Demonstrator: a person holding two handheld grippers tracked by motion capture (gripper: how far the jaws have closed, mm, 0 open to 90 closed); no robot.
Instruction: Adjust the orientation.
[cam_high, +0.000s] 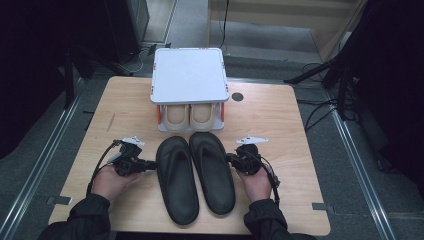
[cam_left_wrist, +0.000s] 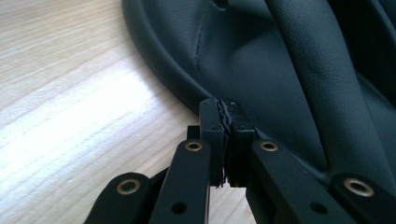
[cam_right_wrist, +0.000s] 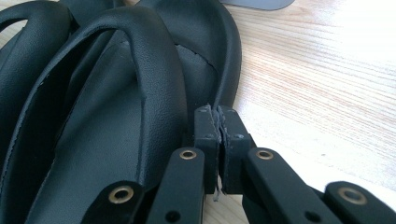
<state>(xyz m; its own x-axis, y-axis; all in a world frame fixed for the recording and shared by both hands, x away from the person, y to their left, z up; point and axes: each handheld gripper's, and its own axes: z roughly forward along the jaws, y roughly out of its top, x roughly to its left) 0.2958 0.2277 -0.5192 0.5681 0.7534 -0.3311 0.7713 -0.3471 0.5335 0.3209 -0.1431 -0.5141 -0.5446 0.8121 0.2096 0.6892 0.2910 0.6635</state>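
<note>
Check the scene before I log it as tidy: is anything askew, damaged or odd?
Nothing stands out. The black slippers lie side by side and flat on the table, toes toward the rack, where a beige pair sits straight. Each shut gripper, left and right, rests at a slipper's outer edge.

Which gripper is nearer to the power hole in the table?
Right. The right gripper sits below the hole, by the right slipper; the left gripper lies beyond both slippers, by the left slipper.

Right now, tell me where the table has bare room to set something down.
Free: the table right of the shoe rack, and the stretch left of it. Crowded: the middle, where the black slippers lie between the left gripper and right gripper.
</note>
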